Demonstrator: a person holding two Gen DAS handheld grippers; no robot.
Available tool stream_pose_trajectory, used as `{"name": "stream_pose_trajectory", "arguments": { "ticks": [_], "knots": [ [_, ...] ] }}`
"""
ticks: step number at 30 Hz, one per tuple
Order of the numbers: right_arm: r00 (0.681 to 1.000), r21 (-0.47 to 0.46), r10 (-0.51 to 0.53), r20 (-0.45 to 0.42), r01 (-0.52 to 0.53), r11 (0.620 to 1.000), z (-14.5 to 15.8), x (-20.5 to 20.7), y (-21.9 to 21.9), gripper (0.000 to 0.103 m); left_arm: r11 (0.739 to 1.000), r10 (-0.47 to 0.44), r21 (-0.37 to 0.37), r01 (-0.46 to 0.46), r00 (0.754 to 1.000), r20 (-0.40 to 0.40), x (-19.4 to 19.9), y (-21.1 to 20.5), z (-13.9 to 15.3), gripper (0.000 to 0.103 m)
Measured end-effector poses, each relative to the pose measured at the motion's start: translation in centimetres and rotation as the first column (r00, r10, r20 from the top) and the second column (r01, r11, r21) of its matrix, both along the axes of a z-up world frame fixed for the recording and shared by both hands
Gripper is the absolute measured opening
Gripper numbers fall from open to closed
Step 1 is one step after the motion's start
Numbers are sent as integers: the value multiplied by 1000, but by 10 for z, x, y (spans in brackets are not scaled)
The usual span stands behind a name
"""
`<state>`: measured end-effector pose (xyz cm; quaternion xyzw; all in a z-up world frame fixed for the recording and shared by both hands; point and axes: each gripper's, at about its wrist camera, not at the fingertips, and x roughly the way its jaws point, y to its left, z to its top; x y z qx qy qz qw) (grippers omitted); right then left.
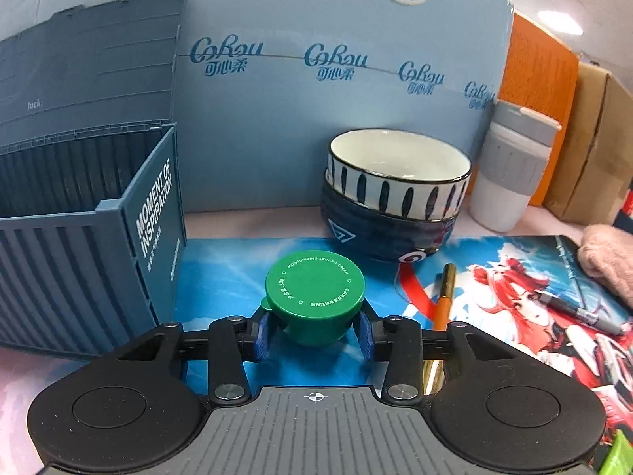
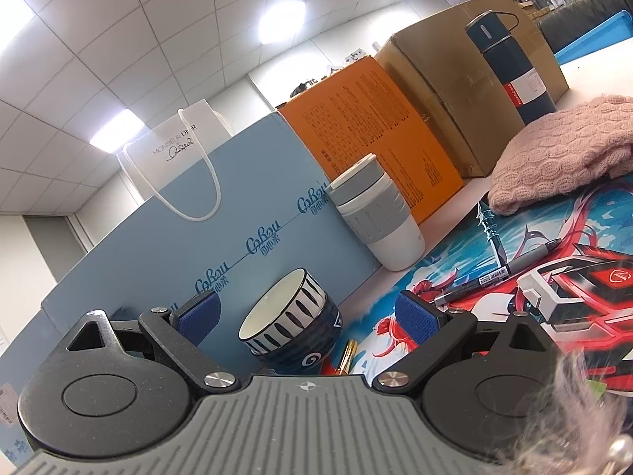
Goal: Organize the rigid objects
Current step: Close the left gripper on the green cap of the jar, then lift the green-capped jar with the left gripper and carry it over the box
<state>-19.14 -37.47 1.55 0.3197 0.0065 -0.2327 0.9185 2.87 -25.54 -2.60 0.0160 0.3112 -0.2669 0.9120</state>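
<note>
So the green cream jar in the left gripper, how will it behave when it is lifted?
The green cream jar looks like small hard plastic, so probably stiff and light. The left gripper holds its rounded lower body under the wider lid, and the smooth curve might let it slip or twist. Set down on its side, it would likely roll; upright it looks squat and stable.

Your light comes from the ceiling panels [image 2: 281, 19], which blow out to pure white in the right wrist view. Both views are evenly bright, with only soft shadows under the stacked bowls [image 1: 395, 198]. Fisheye distortion bends the blue box [image 1: 336, 79] and darkens the corners. A blurred, out-of-focus fuzzy fringe [image 2: 585, 407] smears your right view's lower corner.
</note>
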Motion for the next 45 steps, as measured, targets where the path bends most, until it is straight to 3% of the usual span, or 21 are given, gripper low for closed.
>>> {"name": "stream_pose_trajectory", "arguments": {
  "ticks": [8,15,24,29,32,34,39,43,45],
  "knots": [
    [1000,8,3,4,-3,1000,-4,3,-3,96,993,-87,-81,89,996,36,-13,29,24,40],
    [1000,6,26,7,-26,1000,-10,6,-4,96,968,-160,-176,177,981,107,-26,74,53,40],
    [987,-80,160,-7,-160,984,-10,19,13,96,948,-80,-286,141,973,215,-12,152,89,40],
    [981,-53,194,3,-193,980,0,28,24,96,926,-7,-371,66,987,159,23,196,92,40],
    [972,-17,235,13,-235,972,9,39,35,96,926,3,-374,50,990,140,43,213,89,40],
    [965,-15,264,4,-264,965,17,53,47,96,932,1,-360,44,992,123,54,219,84,40],
    [961,21,276,-13,-276,961,37,95,83,96,922,-66,-384,60,998,-2,83,227,66,40],
    [936,62,347,57,-351,934,27,111,102,96,937,-90,-341,79,996,-16,89,223,59,40],
    [925,50,380,10,-380,924,19,116,110,96,949,-99,-304,86,995,-25,93,215,56,40]
  ]
}}
